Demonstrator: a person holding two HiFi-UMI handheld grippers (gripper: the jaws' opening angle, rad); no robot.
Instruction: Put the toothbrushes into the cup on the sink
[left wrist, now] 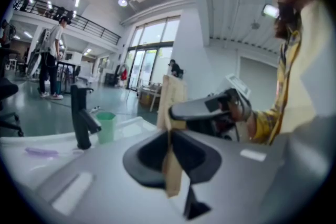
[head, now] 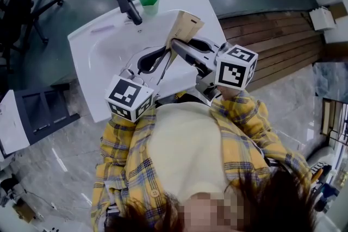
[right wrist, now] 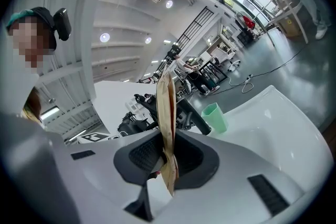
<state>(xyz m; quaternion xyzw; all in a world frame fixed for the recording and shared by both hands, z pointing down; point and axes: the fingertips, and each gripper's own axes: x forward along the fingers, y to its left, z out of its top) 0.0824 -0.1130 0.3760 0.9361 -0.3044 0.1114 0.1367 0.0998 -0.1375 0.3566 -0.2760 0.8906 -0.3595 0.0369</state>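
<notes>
A flat brown paper packet (head: 184, 27) stands upright above the white sink (head: 92, 62). Both grippers pinch it. My left gripper (left wrist: 170, 140) is shut on the packet's (left wrist: 172, 102) lower edge. From the other side my right gripper (right wrist: 167, 157) is shut on the same packet (right wrist: 166, 107). In the head view the left gripper (head: 162, 57) and right gripper (head: 176, 45) meet at the packet's base. A green cup (head: 149, 1) stands at the sink's back rim beside the black faucet (head: 128, 5). A pale purple toothbrush (head: 103, 29) lies on the rim left of the faucet.
A black office chair (head: 27, 2) stands at the far left. A dark rack (head: 43, 111) sits beside the sink's left edge. Wooden decking (head: 272, 41) runs to the right of the sink. A person (left wrist: 50, 57) stands far off in the hall.
</notes>
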